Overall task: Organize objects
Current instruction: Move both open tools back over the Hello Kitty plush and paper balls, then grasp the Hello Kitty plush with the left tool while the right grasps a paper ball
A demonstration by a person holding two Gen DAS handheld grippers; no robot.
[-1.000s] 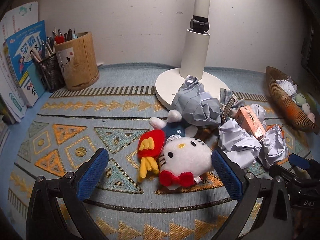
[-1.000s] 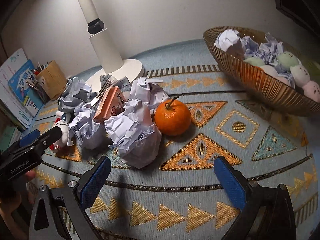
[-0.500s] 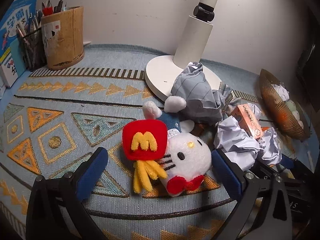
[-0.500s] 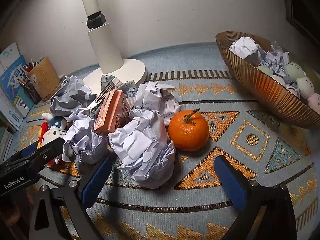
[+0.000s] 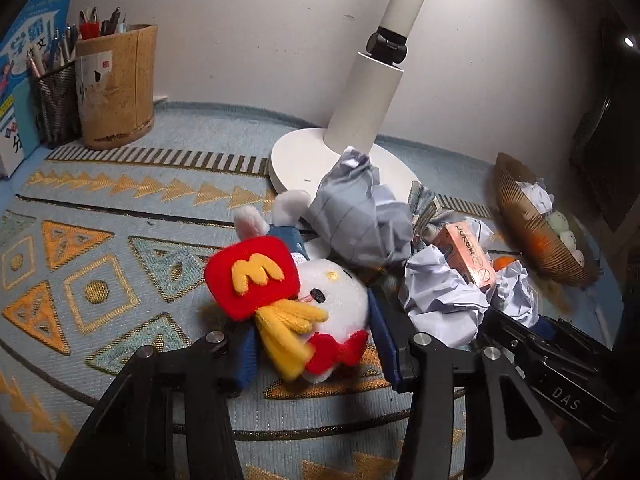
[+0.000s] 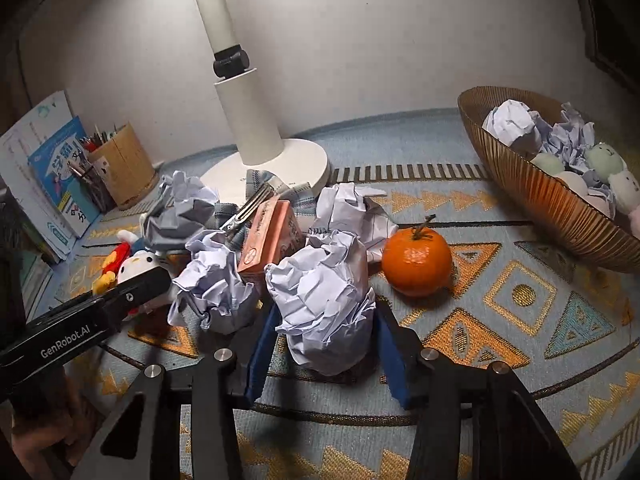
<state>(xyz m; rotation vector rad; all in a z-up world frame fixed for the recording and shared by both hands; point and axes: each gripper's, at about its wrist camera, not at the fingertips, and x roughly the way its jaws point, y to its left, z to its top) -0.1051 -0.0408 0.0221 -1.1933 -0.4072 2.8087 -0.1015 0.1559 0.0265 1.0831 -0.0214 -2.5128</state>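
My left gripper (image 5: 316, 342) is shut on a white cat plush (image 5: 336, 304) with a red bow and a red fries pouch (image 5: 252, 276), low over the patterned mat. My right gripper (image 6: 326, 354) is shut on a crumpled white paper ball (image 6: 326, 300) on the mat. The plush also shows at the left of the right wrist view (image 6: 134, 264). An orange (image 6: 416, 262) sits just right of the held paper ball. A pink carton (image 6: 272, 240) and more paper balls (image 6: 216, 284) lie behind it.
A white lamp base (image 6: 272, 168) stands at the back. A ribbed brown bowl (image 6: 532, 196) holding paper balls and small plush toys is at the right. A cork pen holder (image 5: 114, 84), a mesh pen cup and books stand at the back left.
Both grippers moved forward and closed: the left onto the cat plush, the right onto the front paper ball. The plush has rolled, fries pouch now on top.
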